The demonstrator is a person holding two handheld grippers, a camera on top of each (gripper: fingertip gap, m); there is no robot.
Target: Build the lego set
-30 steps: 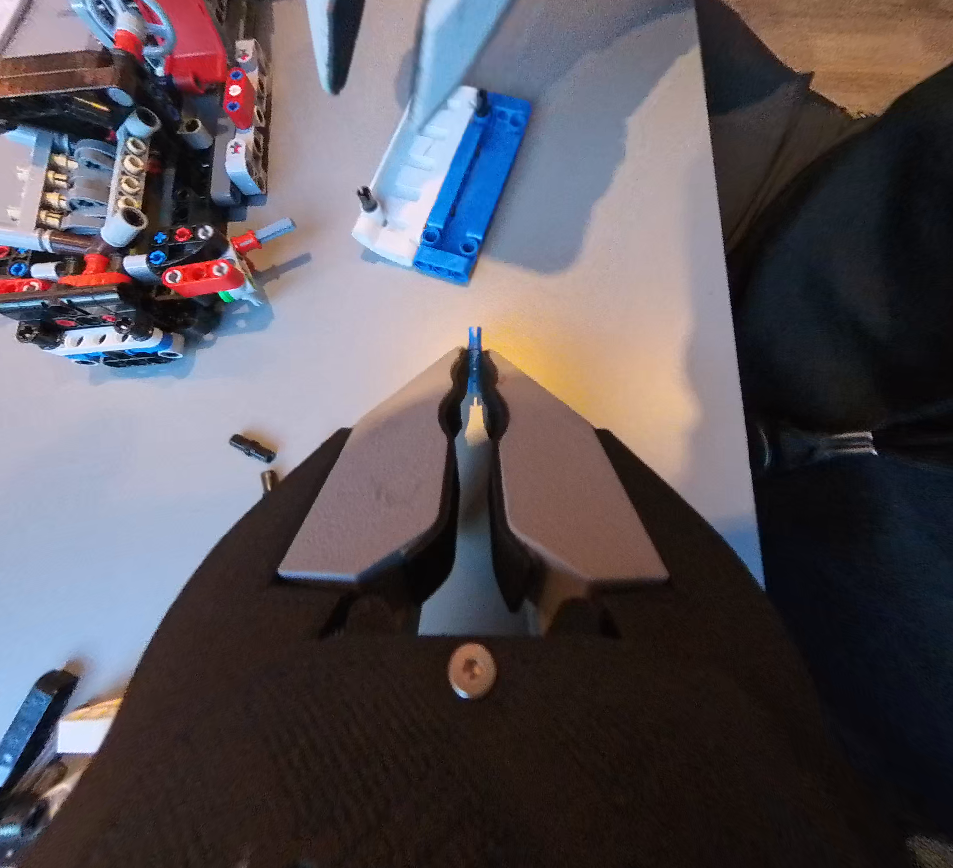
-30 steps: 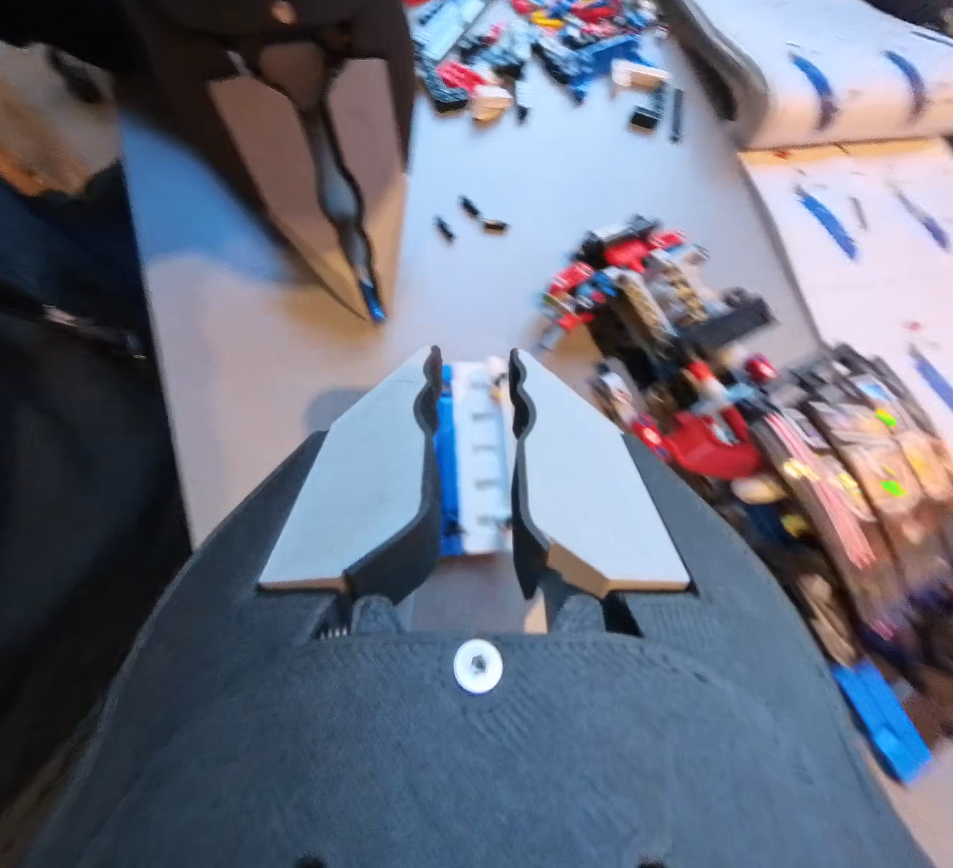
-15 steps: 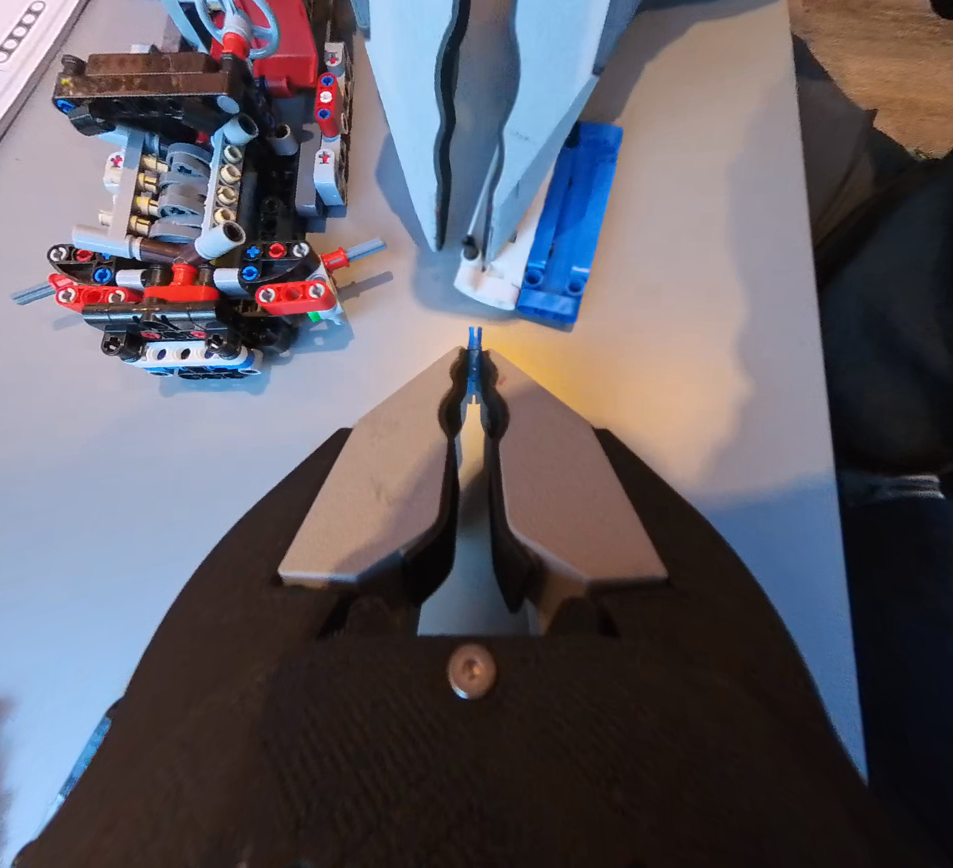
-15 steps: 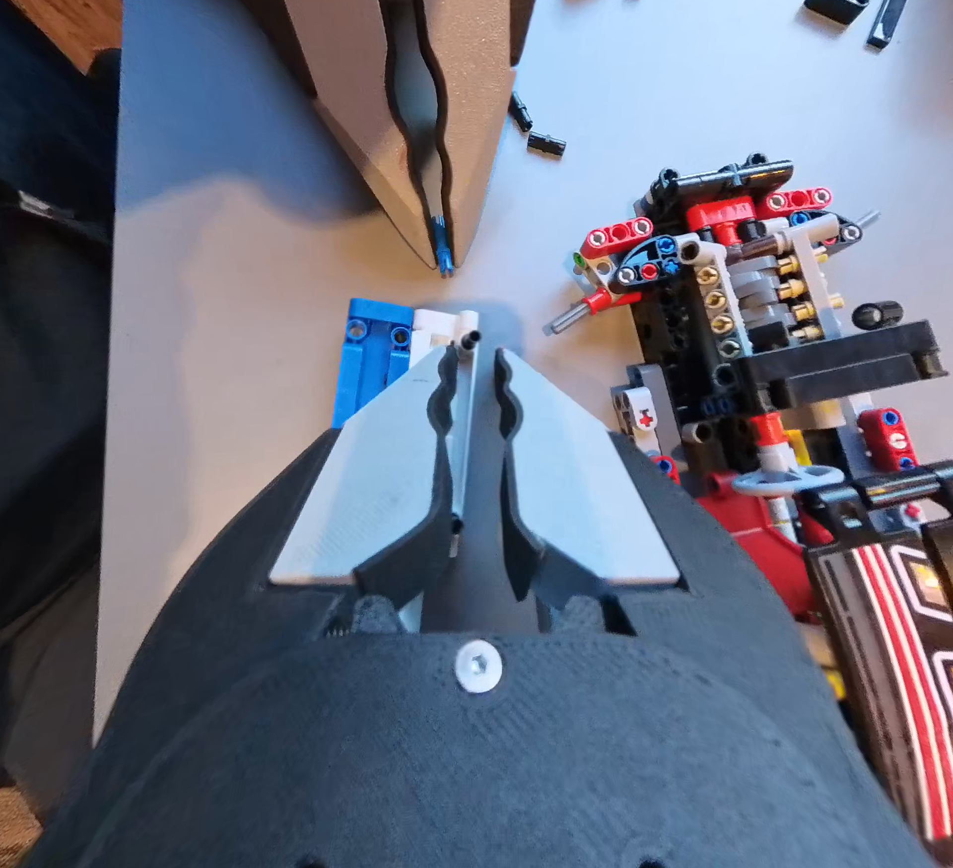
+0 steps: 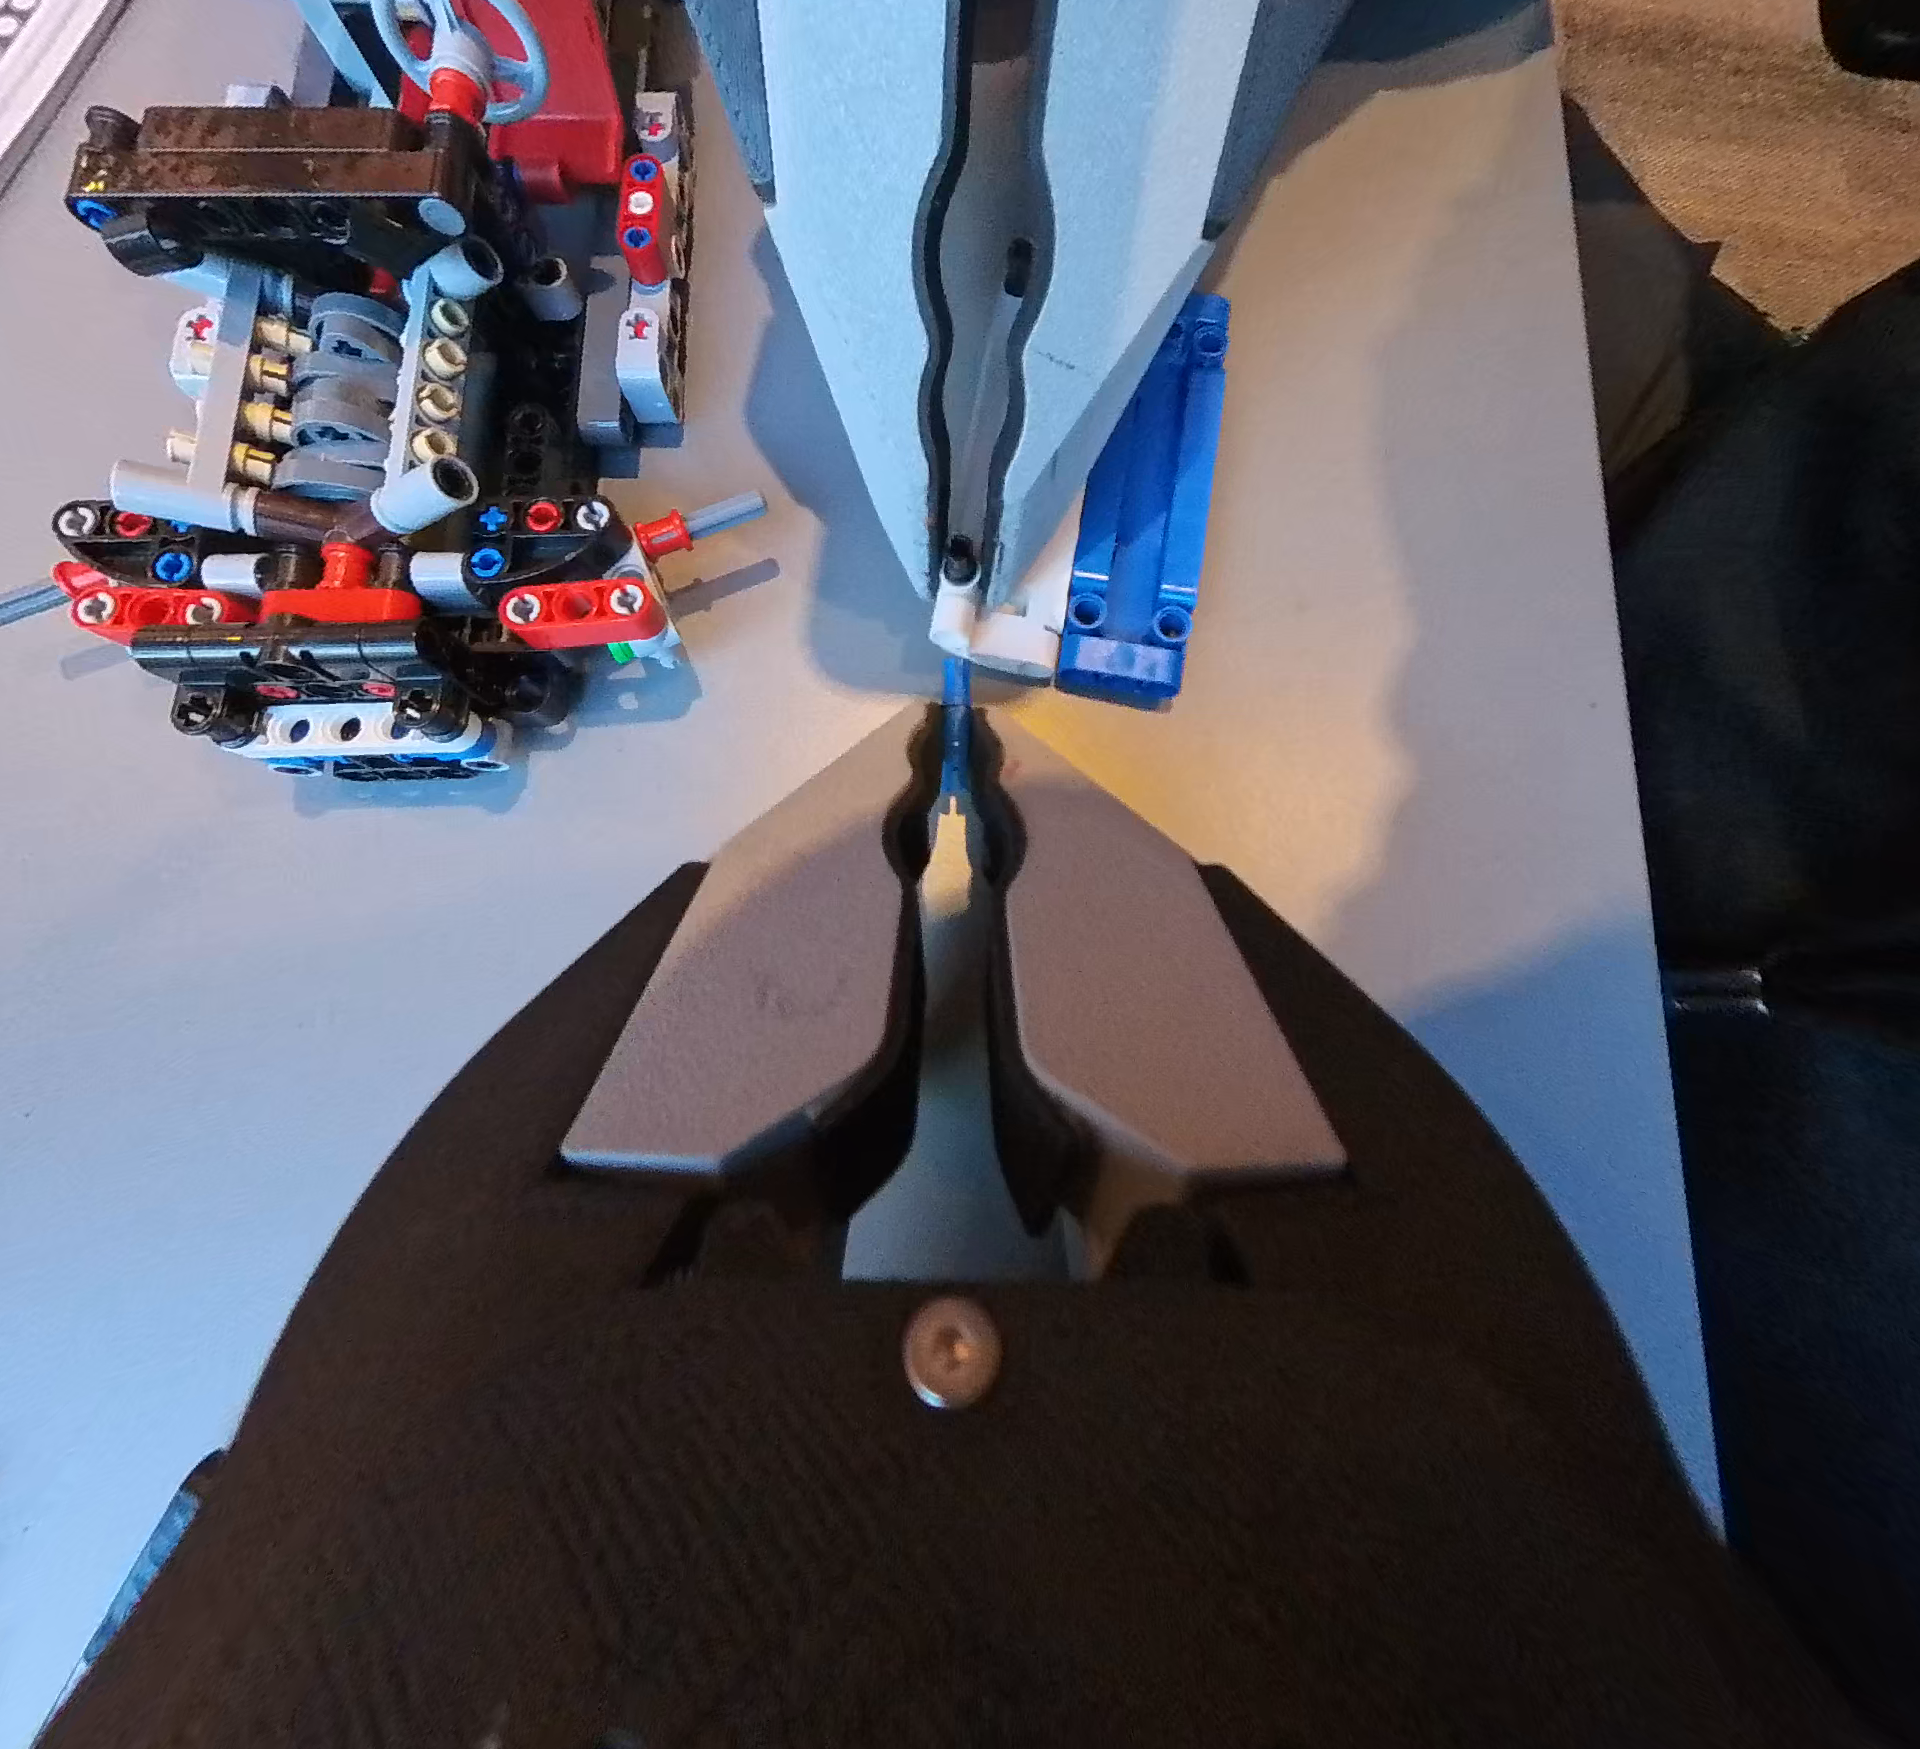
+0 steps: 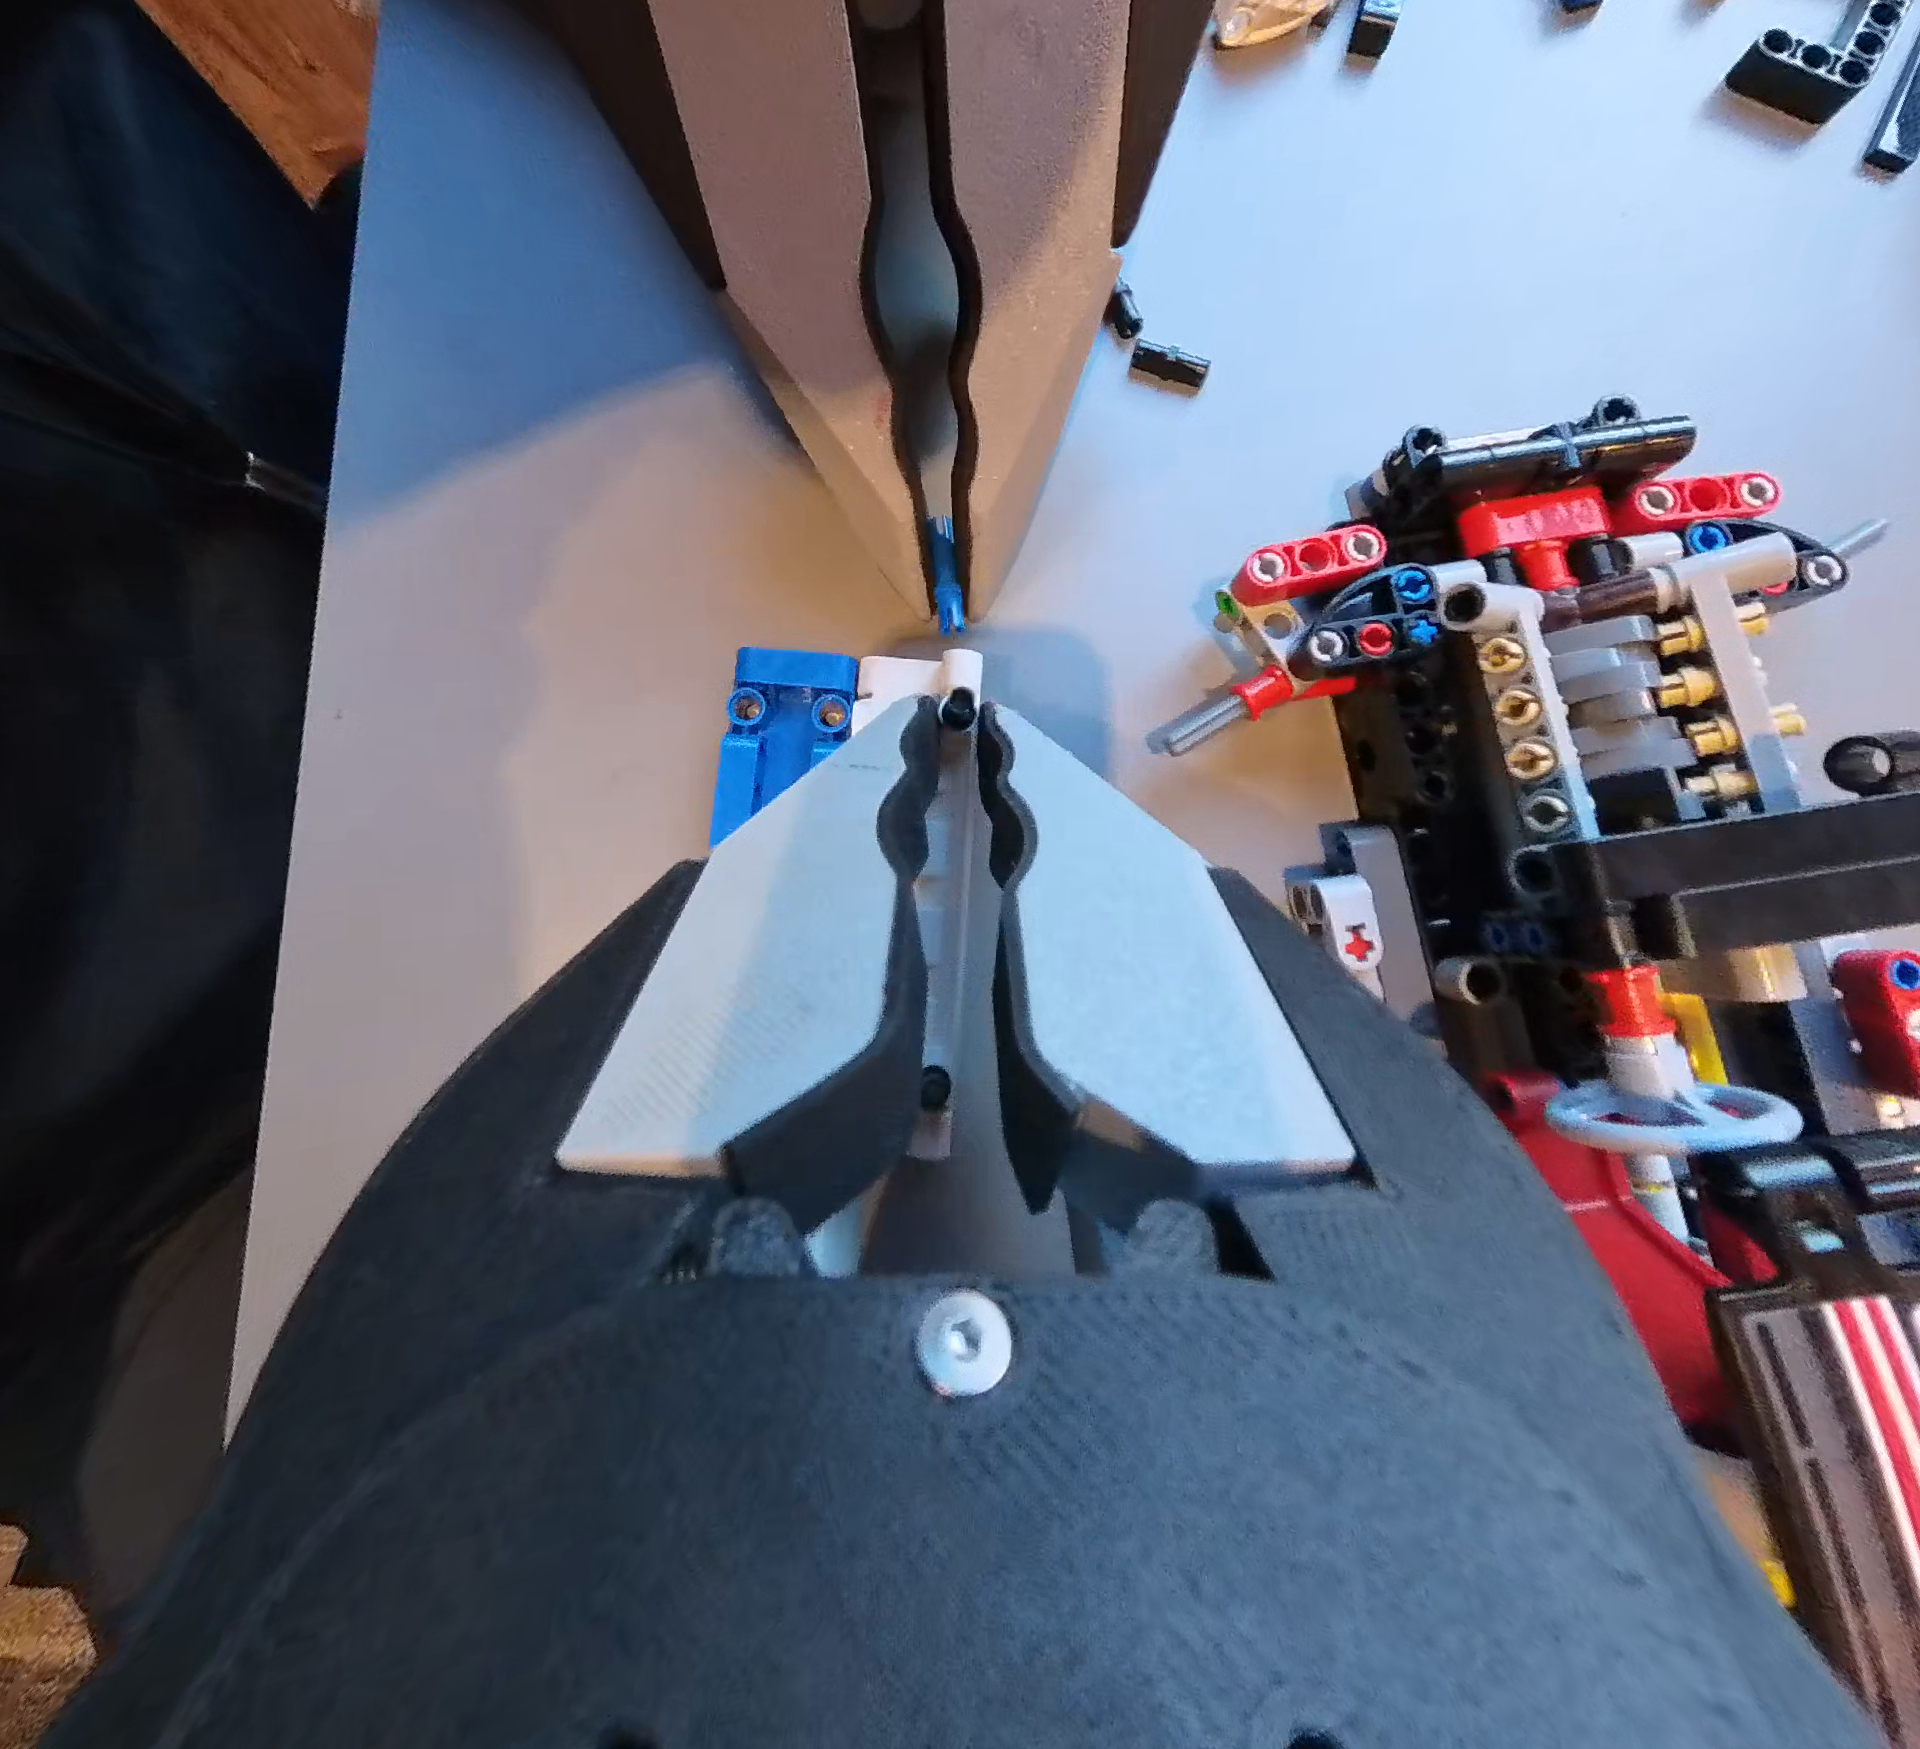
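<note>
Closer now: left hand-held gripper (image 5: 954, 725) pinching blue pin (image 5: 954, 691) pointing lengthwise at white panel (image 5: 1000, 634), clamped by right hand-held gripper (image 6: 958, 720)

The left gripper (image 5: 954, 733) reaches up from the bottom of the left wrist view, its grey fingers (image 5: 790, 982) drawn together at the tips, pinching a small blue pin (image 5: 954, 697) that pokes out ahead. The right gripper (image 6: 958, 725) rises from the bottom of the right wrist view, fingers (image 6: 1122, 972) nearly closed, clamped on a white panel edge (image 6: 954, 889) between them. The two point at each other tip to tip, almost touching at frame centre. In each view the opposite gripper comes down from the top edge.
</note>
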